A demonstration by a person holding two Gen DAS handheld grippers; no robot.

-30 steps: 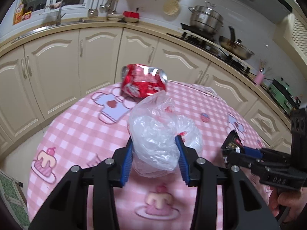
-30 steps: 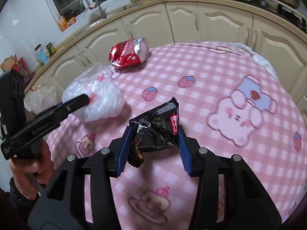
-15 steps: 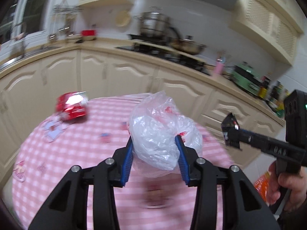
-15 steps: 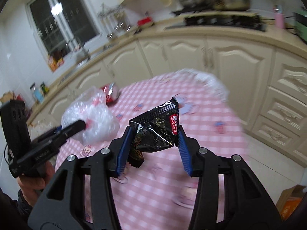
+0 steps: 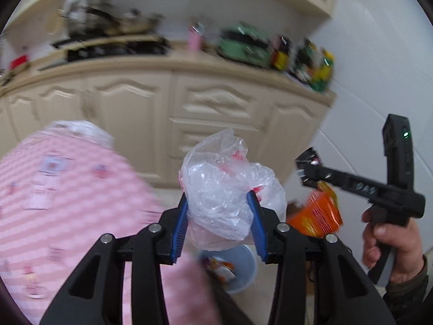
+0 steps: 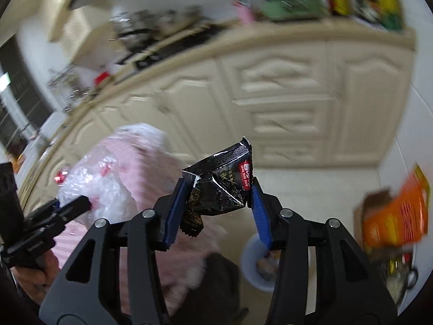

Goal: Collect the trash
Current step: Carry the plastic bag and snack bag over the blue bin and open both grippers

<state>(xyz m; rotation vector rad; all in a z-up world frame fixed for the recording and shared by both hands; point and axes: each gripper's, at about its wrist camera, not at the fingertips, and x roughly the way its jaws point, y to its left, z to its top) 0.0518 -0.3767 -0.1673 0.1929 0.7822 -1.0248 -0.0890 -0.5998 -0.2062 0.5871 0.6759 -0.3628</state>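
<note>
Kitchen floor beneath both laden, down-tilted grippers

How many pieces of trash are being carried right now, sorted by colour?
Clear: 1, the crumpled clear plastic bag in the left tool.
Black: 1, the crinkled black foil snack wrapper in the right tool.
Total: 2

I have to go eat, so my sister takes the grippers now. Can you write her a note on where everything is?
Left gripper: shut on the clear plastic bag.
Right gripper: shut on the black snack wrapper.
Both are off the pink table, near the pale blue bin on the floor, which already has wrappers inside.
Done: both pieces picked up.
Left: drop them in the bin.
</note>
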